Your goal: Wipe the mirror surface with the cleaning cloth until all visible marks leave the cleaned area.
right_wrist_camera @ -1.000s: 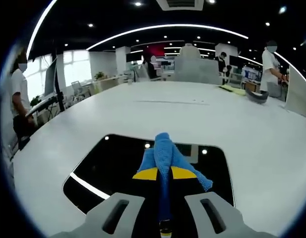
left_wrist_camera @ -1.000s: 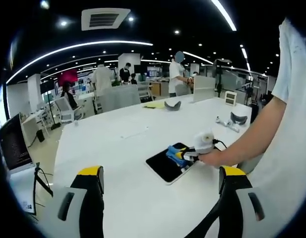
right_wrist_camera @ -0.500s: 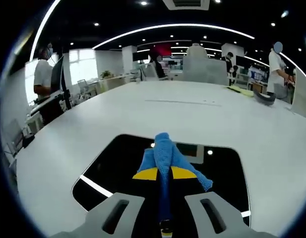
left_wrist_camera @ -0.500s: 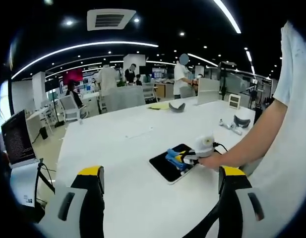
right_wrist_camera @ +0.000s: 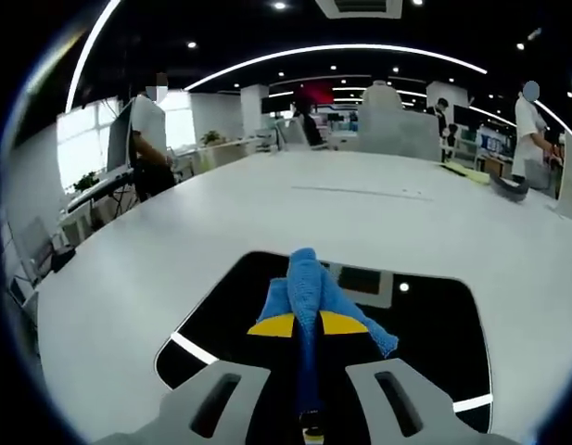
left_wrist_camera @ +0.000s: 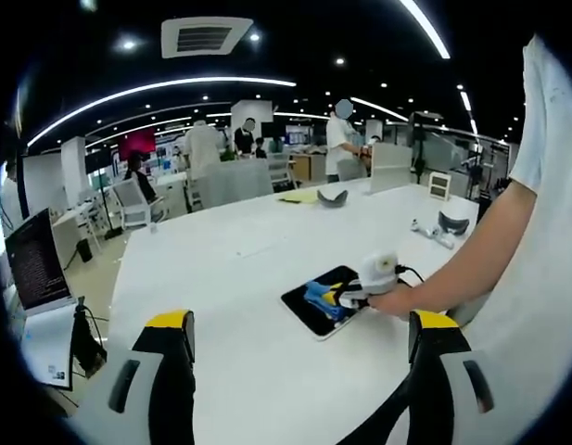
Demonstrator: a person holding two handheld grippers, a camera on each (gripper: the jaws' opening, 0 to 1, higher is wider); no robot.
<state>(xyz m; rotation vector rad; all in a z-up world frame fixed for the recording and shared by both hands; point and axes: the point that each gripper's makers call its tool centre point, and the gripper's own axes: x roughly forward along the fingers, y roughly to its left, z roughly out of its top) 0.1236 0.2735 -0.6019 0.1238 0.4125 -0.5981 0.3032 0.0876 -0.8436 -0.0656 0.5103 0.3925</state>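
Note:
A flat rectangular mirror (right_wrist_camera: pixel 230 311) with a dark reflecting face lies on the white table; in the left gripper view the mirror (left_wrist_camera: pixel 313 311) sits mid-table. My right gripper (right_wrist_camera: pixel 306 324) is shut on a blue cleaning cloth (right_wrist_camera: pixel 306 283), which rests on the mirror's face. From the left gripper view the same cloth (left_wrist_camera: pixel 317 295) and right gripper (left_wrist_camera: pixel 339 295) show on the mirror, held by a person's hand. My left gripper (left_wrist_camera: pixel 299 338) is open, well above and short of the mirror, with nothing between its yellow-tipped jaws.
The white table (left_wrist_camera: pixel 230 278) stretches far behind the mirror. A curved dark object (left_wrist_camera: pixel 331 197) and small items (left_wrist_camera: pixel 448 223) lie at its far side. A laptop (left_wrist_camera: pixel 33 264) stands at the left. Several people stand in the office behind.
The right gripper with the cloth has slid leftwards across the mirror, so more of the mirror lies to its right. The left gripper stays open and its view has barely shifted.

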